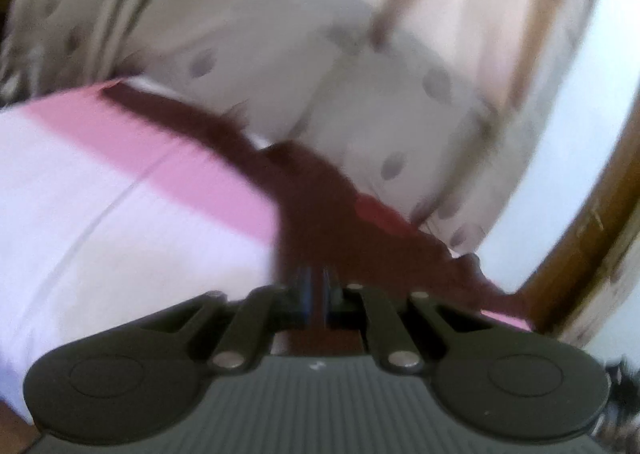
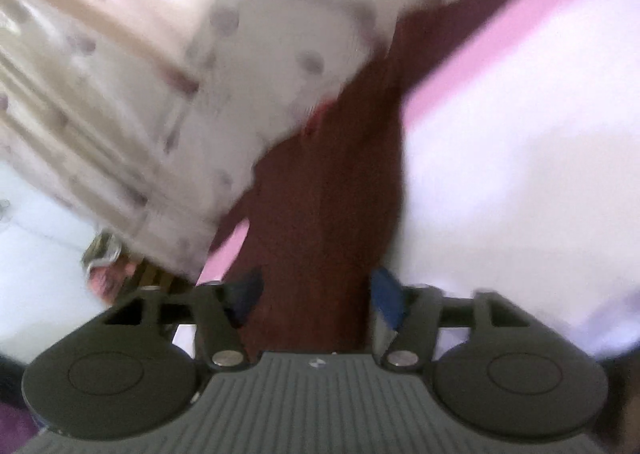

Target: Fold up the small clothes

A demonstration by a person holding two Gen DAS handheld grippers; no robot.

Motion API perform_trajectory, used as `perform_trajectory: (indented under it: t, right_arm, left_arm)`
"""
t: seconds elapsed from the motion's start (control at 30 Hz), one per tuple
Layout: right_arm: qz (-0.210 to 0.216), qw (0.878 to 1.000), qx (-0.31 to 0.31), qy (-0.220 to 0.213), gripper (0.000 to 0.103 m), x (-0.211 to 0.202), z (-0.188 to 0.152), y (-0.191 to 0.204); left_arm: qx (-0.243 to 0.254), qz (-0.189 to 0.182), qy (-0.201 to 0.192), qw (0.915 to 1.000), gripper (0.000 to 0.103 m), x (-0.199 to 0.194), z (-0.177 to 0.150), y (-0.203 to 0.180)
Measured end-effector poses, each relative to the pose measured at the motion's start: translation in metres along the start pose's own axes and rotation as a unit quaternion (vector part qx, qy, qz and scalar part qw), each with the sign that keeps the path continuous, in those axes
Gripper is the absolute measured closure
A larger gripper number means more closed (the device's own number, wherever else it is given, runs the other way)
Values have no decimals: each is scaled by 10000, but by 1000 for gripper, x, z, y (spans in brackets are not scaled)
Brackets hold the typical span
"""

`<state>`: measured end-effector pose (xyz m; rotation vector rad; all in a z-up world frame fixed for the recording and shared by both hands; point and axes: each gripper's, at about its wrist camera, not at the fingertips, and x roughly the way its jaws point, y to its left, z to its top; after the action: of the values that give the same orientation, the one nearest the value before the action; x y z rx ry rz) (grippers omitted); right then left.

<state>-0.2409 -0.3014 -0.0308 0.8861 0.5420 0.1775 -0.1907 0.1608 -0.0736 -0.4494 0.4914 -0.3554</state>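
Maroon cloth garment, soft and dark, is lying across a pink-and-white sheet on a bed, with a cream, grey-spotted fabric behind it.

Left wrist view: the left hand-held gripper is pinching a strip of the maroon cloth, jaws nearly together with the fabric running up from between the blue pads. The frame is blurring, so the edge of the garment is hard to trace; a brighter red patch is showing near its right side, nature unclear.

Right wrist view: the right hand-held gripper is standing wide, blue pads apart on either side of a broad band of the maroon cloth, not pressing it.

Judgement: a fold is under way. To do it well, the left pinch should be keeping firm hold while the right is taking a matching edge point, so both are carrying the cloth level and laying edges square, without dragging the sheet.
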Motion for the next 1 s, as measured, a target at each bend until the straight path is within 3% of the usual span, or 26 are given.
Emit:
perform_trajectory:
  t: [0.1,0.2,0.33,0.43,0.53,0.7,0.8,0.83,0.9,0.93,1.0]
  right_arm:
    - [-234,9981,-13,-573,22,-7,41,-15]
    - [-930,9894,-312,-1068,22,0,89,-40]
    - [-1716,9709,-85,-1666,22,14,170,-97]
    - [-2177,9579,243,-1854,23,30,219,-135]
    - [-2330,9487,653,-2034,23,45,255,-171]
    - [-2660,9398,755,-2009,22,74,291,-211]
    - [-2704,9385,883,-1957,23,94,302,-229]
    - [-2735,9389,929,-1874,25,101,307,-236]
    - [-2879,9377,772,-1783,66,109,314,-239]
    - [-2930,9383,551,-1751,81,112,316,-236]
    - [-2848,9416,295,-1772,87,108,317,-229]
  left_arm:
    - [10,-199,-15,9998,95,31,11,-19]
    - [-186,-392,-22,9991,95,73,12,-34]
    - [-424,-348,81,9985,95,128,9,-37]
    - [-313,-111,98,9994,95,151,4,-32]
    - [-279,125,158,9994,95,171,-2,-28]
    - [-766,359,309,9959,95,179,-17,-5]
    - [-947,320,251,9947,95,180,-18,0]
    - [-909,365,266,9948,95,181,-19,-2]
    - [-802,450,335,9952,95,183,-19,-6]
    - [-731,476,349,9956,95,184,-19,-8]
    - [-688,480,379,9957,94,186,-19,-9]
